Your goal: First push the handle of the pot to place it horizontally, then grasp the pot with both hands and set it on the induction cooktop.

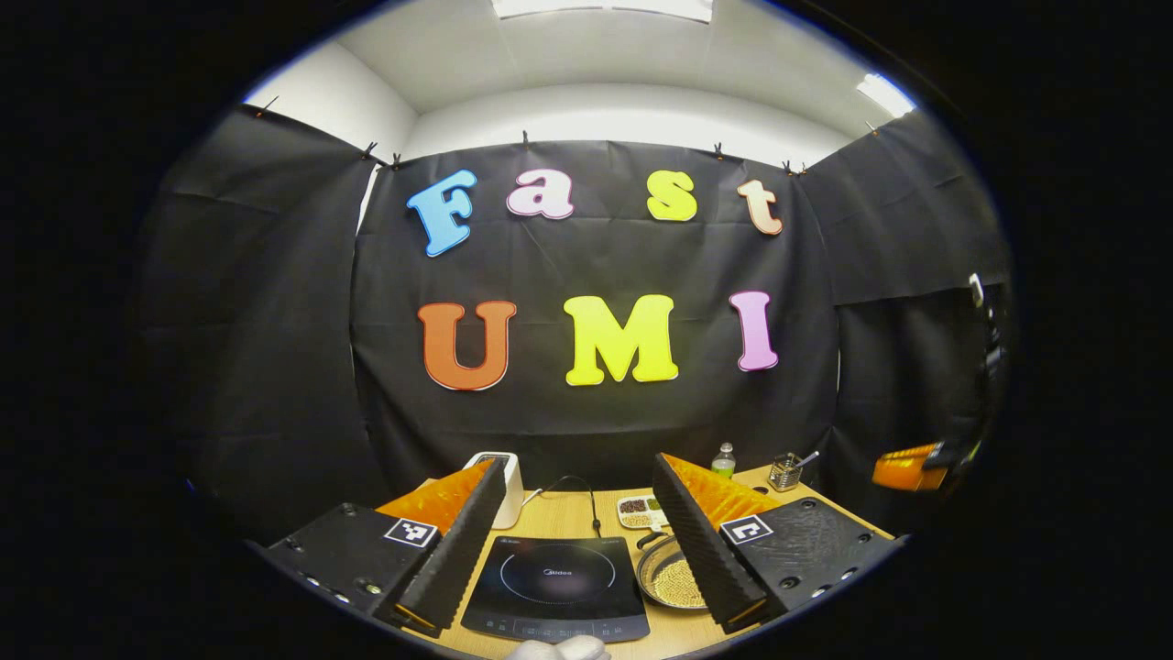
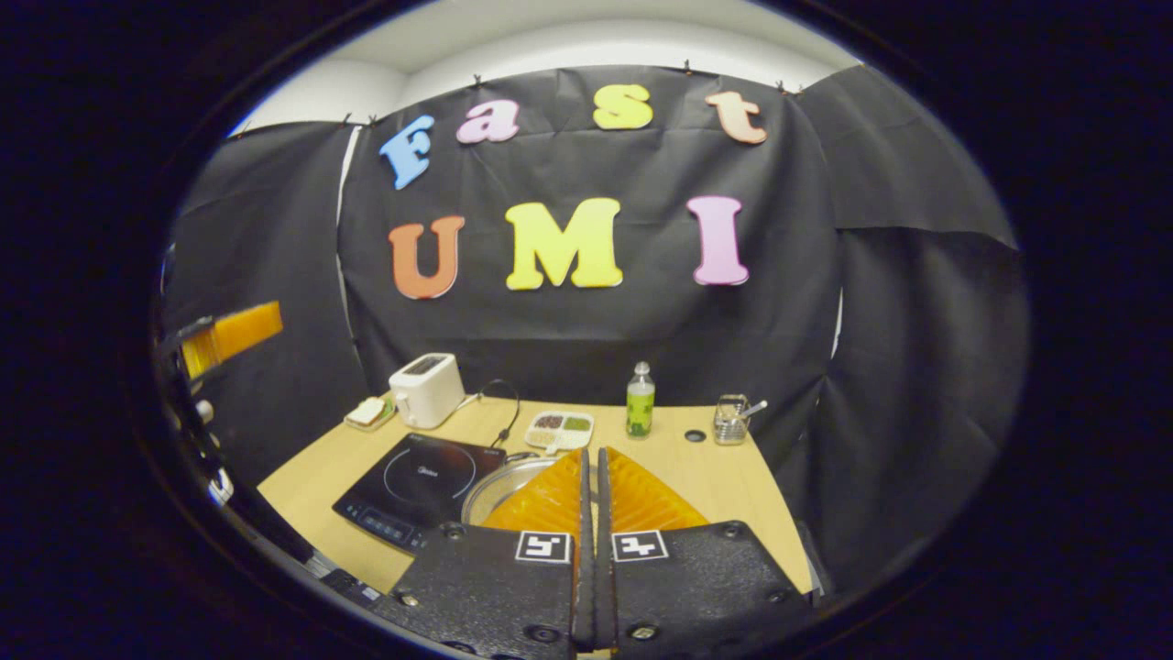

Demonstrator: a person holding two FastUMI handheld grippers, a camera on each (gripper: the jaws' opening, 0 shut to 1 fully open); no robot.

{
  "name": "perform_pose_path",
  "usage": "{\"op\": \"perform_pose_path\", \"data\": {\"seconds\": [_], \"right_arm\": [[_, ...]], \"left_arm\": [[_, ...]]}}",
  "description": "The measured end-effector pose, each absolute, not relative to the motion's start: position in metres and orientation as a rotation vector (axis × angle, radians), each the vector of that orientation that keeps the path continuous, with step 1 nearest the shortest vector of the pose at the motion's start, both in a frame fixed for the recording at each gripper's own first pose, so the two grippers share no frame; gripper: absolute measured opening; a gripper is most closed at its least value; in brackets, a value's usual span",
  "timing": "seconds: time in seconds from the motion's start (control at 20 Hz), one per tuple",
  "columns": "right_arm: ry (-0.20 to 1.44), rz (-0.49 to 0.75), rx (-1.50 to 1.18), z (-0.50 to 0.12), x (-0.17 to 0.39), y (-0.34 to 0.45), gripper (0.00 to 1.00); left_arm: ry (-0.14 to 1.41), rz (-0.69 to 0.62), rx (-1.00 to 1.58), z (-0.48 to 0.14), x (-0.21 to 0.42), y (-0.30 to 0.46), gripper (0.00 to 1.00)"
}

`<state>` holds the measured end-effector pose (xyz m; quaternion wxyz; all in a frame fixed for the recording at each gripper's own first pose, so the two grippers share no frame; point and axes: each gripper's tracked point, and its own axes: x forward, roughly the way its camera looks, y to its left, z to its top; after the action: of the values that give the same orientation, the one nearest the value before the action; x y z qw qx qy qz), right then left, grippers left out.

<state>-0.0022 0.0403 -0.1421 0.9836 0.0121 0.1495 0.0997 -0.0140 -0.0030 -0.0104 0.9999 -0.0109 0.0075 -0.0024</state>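
Left claw (image 1: pixel 579 477) apart, right claw (image 2: pixel 592 458) together (above pot (image 2: pixel 499 495)), toaster (image 2: pixel 425 389) behind cooktop (image 2: pixel 412 481)

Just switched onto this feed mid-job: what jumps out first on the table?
The black induction cooktop lies at the table's near edge, with the pot right beside it, pale grains inside. The left gripper hangs above them with its fingers spread wide, while the right gripper has its fingers closed together over the pot's rim. A white toaster stands at the back.

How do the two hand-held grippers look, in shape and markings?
Each hand-held gripper, left and right, has two wedge-shaped fingers with ribbed faces on black flat bodies. Each body carries a square black-and-white marker and visible screws.
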Motion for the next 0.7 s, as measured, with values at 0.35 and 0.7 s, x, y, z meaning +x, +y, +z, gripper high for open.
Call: {"op": "perform_pose_path", "data": {"seconds": [0.35, 0.7], "right_arm": [[0.525, 0.284, -0.002, -0.28, -0.013, 0.071, 0.0], [0.699, 0.372, -0.012, -0.372, -0.012, 0.109, 0.04]], "left_arm": [[0.019, 0.041, -0.005, -0.01, -0.025, 0.001, 0.96], [0.056, 0.101, 0.022, -0.017, -0.031, 0.009, 0.96]]}}
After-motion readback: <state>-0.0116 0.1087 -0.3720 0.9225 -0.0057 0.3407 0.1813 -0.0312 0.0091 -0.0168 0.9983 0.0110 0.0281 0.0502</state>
